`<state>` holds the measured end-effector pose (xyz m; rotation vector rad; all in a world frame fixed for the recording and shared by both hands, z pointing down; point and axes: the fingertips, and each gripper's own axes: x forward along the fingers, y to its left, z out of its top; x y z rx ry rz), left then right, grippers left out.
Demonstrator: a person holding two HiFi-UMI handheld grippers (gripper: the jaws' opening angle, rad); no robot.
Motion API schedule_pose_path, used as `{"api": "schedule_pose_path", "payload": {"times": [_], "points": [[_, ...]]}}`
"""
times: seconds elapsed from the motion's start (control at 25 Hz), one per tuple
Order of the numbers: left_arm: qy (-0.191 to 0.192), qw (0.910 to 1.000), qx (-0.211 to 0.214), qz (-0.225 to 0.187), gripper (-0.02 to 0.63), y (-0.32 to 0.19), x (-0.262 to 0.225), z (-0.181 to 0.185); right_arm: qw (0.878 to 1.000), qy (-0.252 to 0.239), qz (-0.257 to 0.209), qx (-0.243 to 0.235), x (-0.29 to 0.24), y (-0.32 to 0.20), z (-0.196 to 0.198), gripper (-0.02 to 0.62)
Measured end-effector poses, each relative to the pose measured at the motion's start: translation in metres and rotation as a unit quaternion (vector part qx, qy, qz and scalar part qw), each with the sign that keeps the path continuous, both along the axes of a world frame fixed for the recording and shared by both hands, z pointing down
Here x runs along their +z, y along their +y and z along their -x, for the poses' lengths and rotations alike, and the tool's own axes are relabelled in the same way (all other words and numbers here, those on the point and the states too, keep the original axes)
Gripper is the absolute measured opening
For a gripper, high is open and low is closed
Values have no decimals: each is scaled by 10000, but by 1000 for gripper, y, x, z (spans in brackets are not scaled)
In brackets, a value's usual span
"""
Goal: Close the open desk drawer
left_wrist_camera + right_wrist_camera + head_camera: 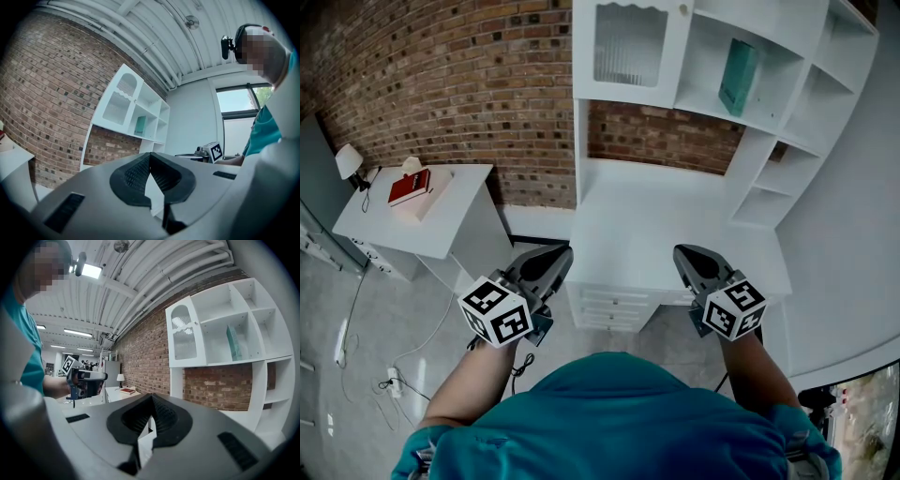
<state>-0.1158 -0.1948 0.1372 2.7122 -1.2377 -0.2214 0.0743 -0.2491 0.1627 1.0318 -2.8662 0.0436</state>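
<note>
Behind the desk a brick wall fills the background. On the desk's back edge stands a white shelf unit with a glass-fronted door at its left end. To the left of the desk sits a lower white side table.

Only the head view looks down on the drawers. They form a stack under the desk's front edge, between the two grippers. From this steep angle I cannot tell how far any of them stands out.

The left gripper hovers off the desk's front left corner and the right gripper over its front right part. Neither touches anything. Each gripper's own view shows its ribbed jaws clenched tip to tip with nothing between them.

The left gripper view alone shows a window beyond the desk's right end, and the right gripper's marker cube in front of it. The right gripper view alone shows ceiling lights and the left gripper held up to the left of the desk.

A teal book leans in a shelf compartment above the desk. A red book and a small lamp sit on the side table. Cables lie on the floor left of the desk, seen only from the head.
</note>
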Motion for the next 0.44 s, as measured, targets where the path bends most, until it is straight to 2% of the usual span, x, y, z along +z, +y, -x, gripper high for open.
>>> {"api": "schedule_pose_path", "payload": {"times": [0.44], "points": [[-21, 10000, 21, 34, 12, 1, 1, -4, 9999, 75, 25, -69, 4, 1, 2, 18]]}}
